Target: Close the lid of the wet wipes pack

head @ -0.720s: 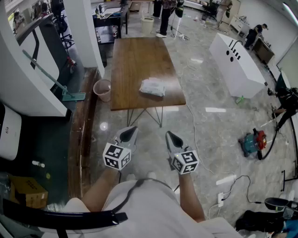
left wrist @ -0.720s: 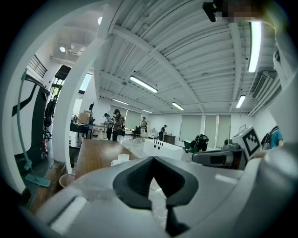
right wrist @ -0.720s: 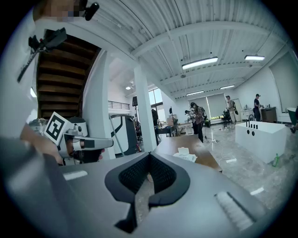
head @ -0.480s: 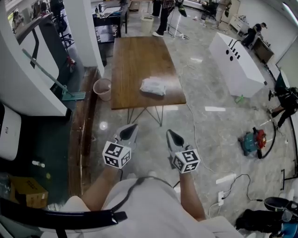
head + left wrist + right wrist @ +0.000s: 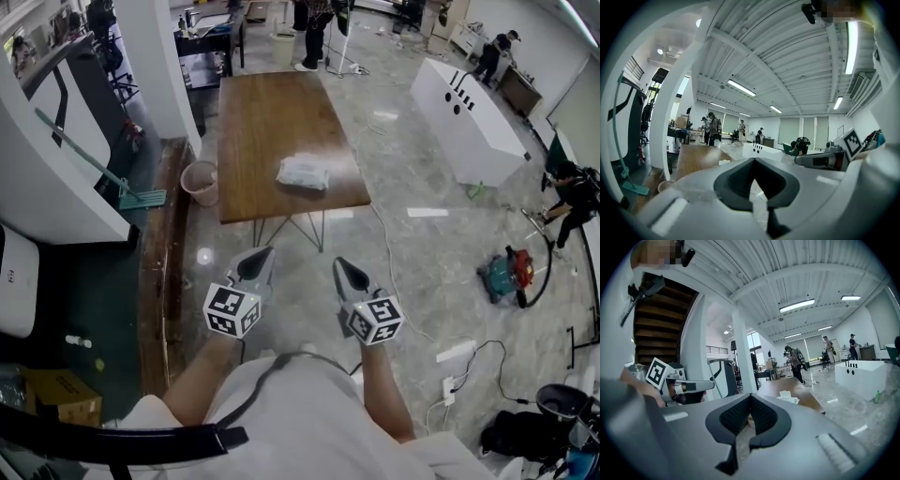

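My left tool (image 5: pixel 256 265) and right tool (image 5: pixel 347 275) sit lower centre, each with its jaws pressed together and empty. The wet wipes pack (image 5: pixel 304 172) lies upper centre on the wooden counter (image 5: pixel 262 122), well apart from both. Its lid looks raised, I think.

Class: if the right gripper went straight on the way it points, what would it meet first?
The right gripper has open floor ahead; first it would probably meet the near end of the wooden table, short of the wet wipes pack. Depth is unclear.
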A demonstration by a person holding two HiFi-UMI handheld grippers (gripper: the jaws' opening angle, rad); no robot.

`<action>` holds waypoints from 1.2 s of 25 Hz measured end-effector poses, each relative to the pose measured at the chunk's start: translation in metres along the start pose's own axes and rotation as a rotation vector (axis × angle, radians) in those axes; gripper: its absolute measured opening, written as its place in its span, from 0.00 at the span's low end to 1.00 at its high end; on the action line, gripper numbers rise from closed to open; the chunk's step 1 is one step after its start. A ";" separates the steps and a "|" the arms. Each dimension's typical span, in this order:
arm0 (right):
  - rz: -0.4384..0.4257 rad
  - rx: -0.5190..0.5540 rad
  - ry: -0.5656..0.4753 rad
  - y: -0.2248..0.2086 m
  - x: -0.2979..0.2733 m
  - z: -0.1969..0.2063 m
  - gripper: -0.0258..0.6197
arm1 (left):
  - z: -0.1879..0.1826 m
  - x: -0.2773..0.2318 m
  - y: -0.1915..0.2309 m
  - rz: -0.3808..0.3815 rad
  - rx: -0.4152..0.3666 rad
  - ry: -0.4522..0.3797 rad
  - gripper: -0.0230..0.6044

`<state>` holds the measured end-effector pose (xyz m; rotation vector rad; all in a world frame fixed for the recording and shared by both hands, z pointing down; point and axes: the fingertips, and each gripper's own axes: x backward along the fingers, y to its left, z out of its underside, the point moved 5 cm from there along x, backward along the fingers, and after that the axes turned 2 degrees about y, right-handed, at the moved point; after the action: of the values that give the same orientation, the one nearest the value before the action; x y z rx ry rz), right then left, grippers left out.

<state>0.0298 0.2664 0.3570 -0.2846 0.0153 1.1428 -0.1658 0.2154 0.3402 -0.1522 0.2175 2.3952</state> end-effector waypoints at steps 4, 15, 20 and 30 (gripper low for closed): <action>0.020 0.002 0.006 0.000 0.001 0.002 0.05 | 0.001 0.002 0.003 0.009 0.000 0.002 0.04; 0.049 -0.015 0.001 0.020 0.000 0.013 0.05 | 0.013 0.026 0.023 0.011 0.012 0.003 0.04; 0.061 -0.026 -0.003 0.031 0.004 0.018 0.05 | 0.019 0.040 0.027 0.011 0.009 0.012 0.04; 0.061 -0.035 -0.023 0.046 0.006 0.019 0.05 | 0.019 0.058 0.033 0.017 0.014 -0.005 0.04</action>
<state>-0.0118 0.2939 0.3640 -0.3038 -0.0167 1.2074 -0.2316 0.2325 0.3529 -0.1386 0.2337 2.4098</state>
